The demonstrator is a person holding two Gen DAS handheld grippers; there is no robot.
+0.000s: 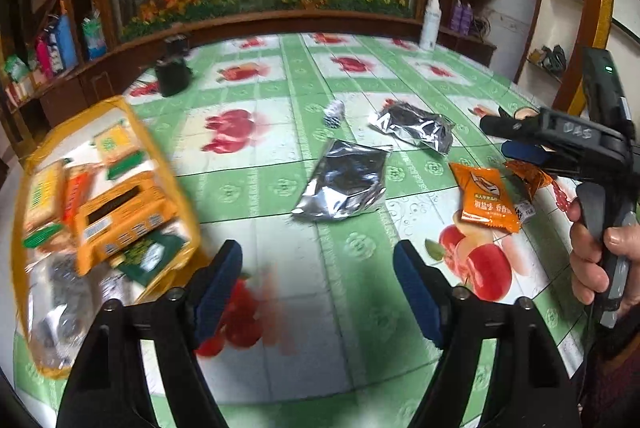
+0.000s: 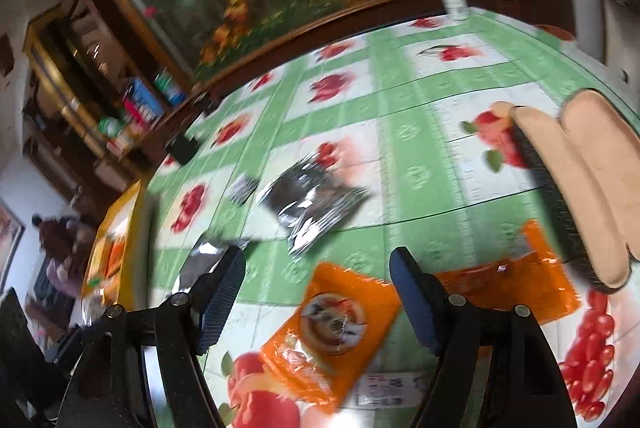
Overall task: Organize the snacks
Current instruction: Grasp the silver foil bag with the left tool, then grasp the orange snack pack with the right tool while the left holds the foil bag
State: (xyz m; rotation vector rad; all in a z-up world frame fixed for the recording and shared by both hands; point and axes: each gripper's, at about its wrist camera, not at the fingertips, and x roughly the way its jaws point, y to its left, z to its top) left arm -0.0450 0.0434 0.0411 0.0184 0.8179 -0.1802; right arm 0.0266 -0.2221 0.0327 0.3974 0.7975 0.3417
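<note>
Yellow-rimmed tray (image 1: pixel 120 108) at the table's left side, piled with yellow, orange and green snack packs, blurred. Two silver foil pouches flat on the green fruit-print cloth: the nearer pouch (image 1: pixel 346 182) crinkled, towards the middle; the farther pouch (image 1: pixel 414 128) darker, behind it to the right, apart. Small striped black-and-white packet (image 1: pixel 334 113) lying beyond the nearer pouch, left of the farther one. Orange sachet (image 1: pixel 486 196) face up at the right, printed with a round picture and white characters. Second orange wrapper (image 1: pixel 528 178), translucent and crumpled, just right of the sachet, partly hidden.
</note>
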